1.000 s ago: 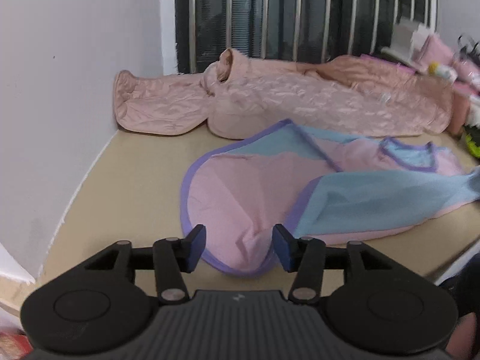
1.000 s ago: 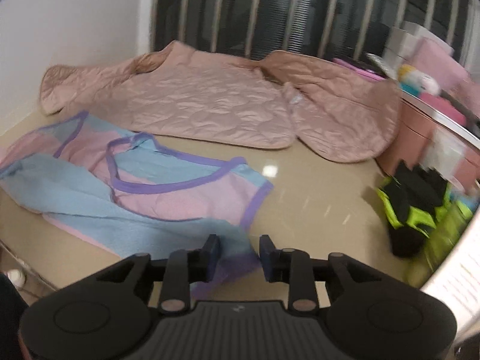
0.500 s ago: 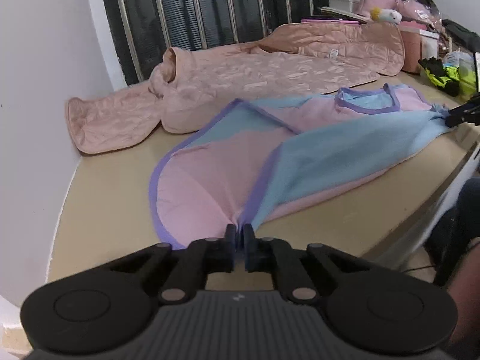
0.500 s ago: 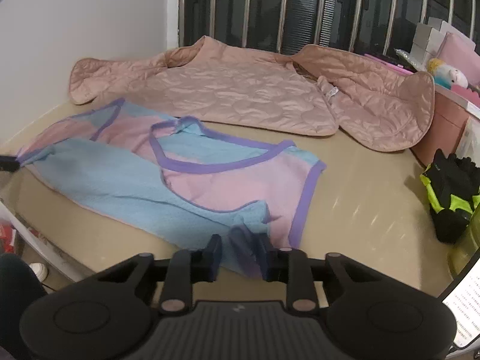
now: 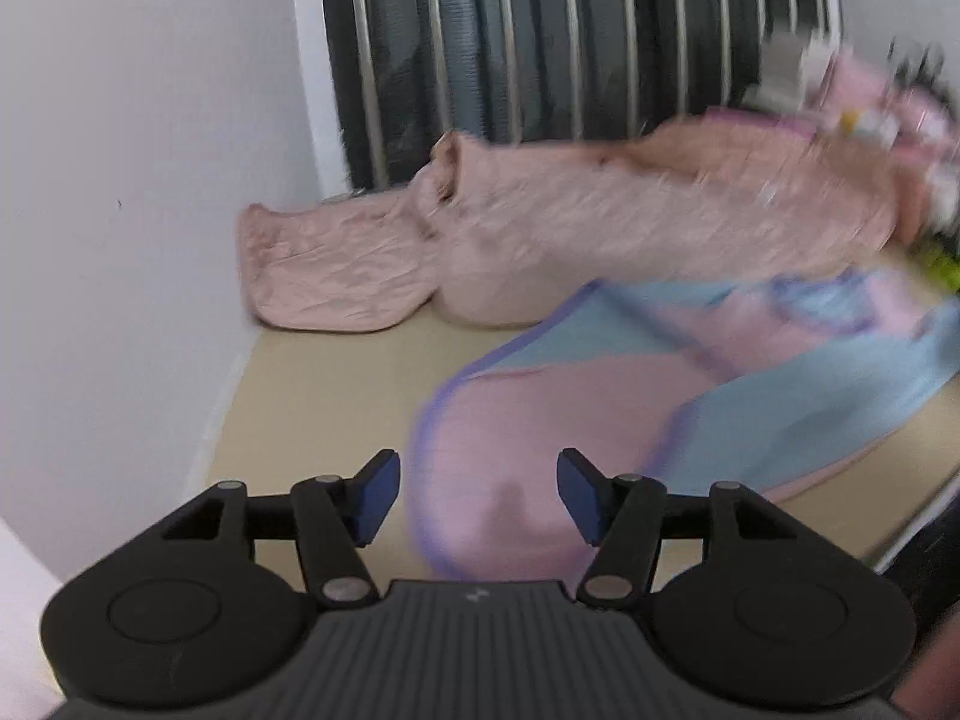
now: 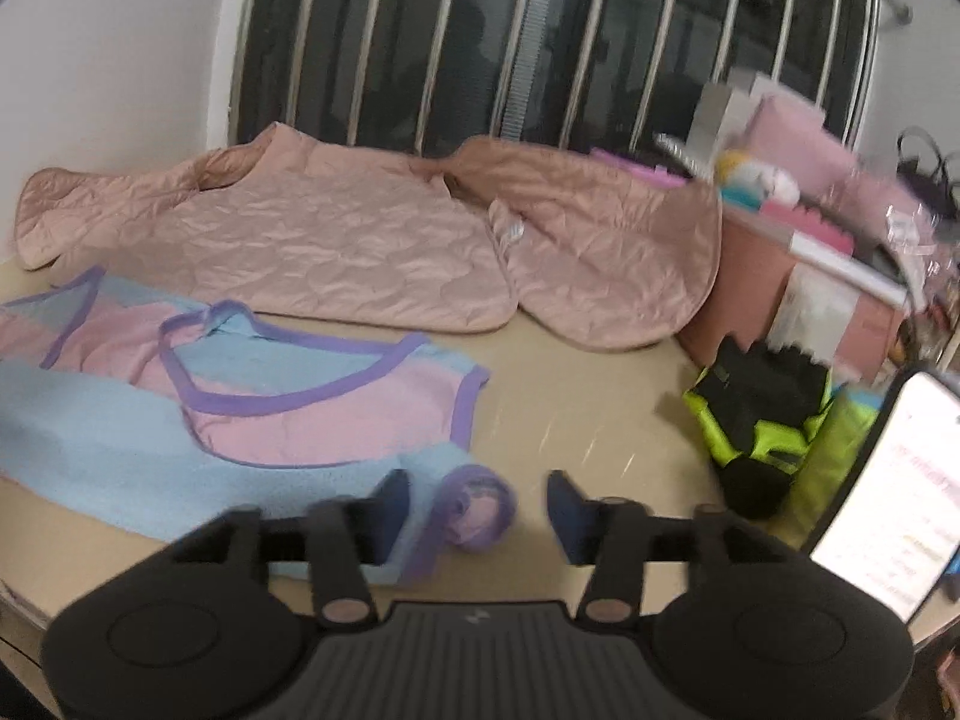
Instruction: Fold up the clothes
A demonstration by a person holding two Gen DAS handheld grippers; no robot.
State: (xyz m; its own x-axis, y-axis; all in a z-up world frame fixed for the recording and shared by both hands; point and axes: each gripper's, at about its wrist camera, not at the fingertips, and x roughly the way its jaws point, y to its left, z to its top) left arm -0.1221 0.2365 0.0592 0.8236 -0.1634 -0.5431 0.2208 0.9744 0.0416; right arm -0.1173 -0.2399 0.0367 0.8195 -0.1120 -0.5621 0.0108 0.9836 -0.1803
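Fabric lies across the beige table [image 6: 588,396] in two pieces. The pink and blue garment [image 6: 288,414] with purple trim is spread near me, with a long blue part laid over its near side, so I judge one fold along its length is there now; whether this is a fold in progress or only how it fell, I cannot settle. Behind it, against the window bars [image 6: 540,48], the quilted pink jacket [image 6: 336,240] lies open and flat, well apart from both claws.

My left gripper [image 5: 477,498] has its jaws spread wide and pinches nothing. The rounded hem end of the garment [image 5: 510,468] lies just in front of it, between the two fingers in this view, but I cannot tell if the fingers touch the cloth. The left view is blurred.

My right gripper [image 6: 477,510] is also spread and empty. The other end of the garment is just ahead of it: a purple cuff [image 6: 480,507] sits between the jaws, nearer the left finger, and this finger partly hides the blue cloth.

To the right stand a green and black bag [image 6: 762,414] and a phone [image 6: 894,492], close to the right claw, so a wide swing there could hit them.
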